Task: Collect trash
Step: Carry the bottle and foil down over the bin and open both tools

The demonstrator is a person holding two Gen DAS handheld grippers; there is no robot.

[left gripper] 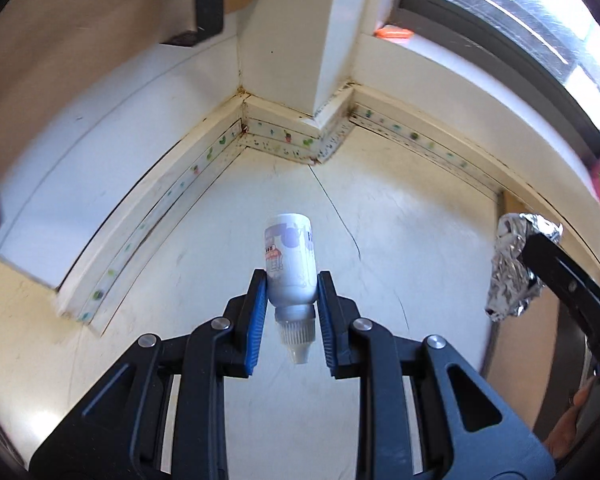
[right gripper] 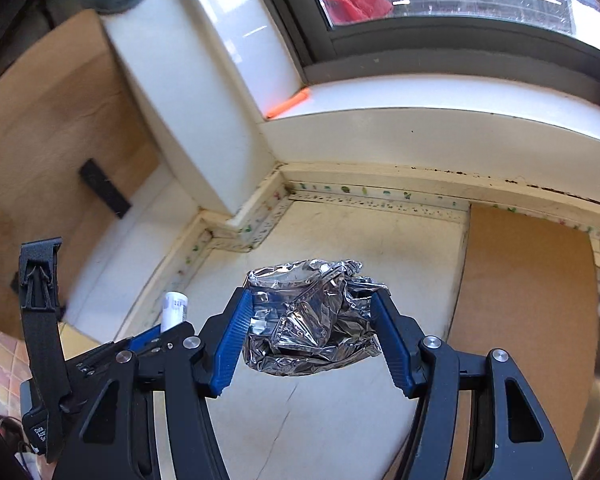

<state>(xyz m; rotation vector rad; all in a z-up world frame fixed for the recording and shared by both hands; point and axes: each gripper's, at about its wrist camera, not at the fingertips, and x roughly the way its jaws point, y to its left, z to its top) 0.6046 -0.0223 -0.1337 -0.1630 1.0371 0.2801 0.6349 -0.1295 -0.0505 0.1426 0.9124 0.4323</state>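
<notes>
Above the worktop (left gripper: 380, 216): both items are being held clear of it.
Left gripper (left gripper: 292, 300): fingers are being closed on a small white bottle (left gripper: 290, 264), nozzle toward the camera.
Right gripper (right gripper: 312, 320): fingers are being clamped on a crumpled foil ball (right gripper: 312, 316).

Each view is taken from just behind a claw, looking forward and down along its two fingers onto the pale cream desk (left gripper: 380, 240) near the corner below the dark-framed window (right gripper: 440, 52). The left claw (left gripper: 292, 292) is seen at the right view's left edge; the right claw's crumpled silver foil wad (left gripper: 512, 268) appears at the left view's right edge.
</notes>
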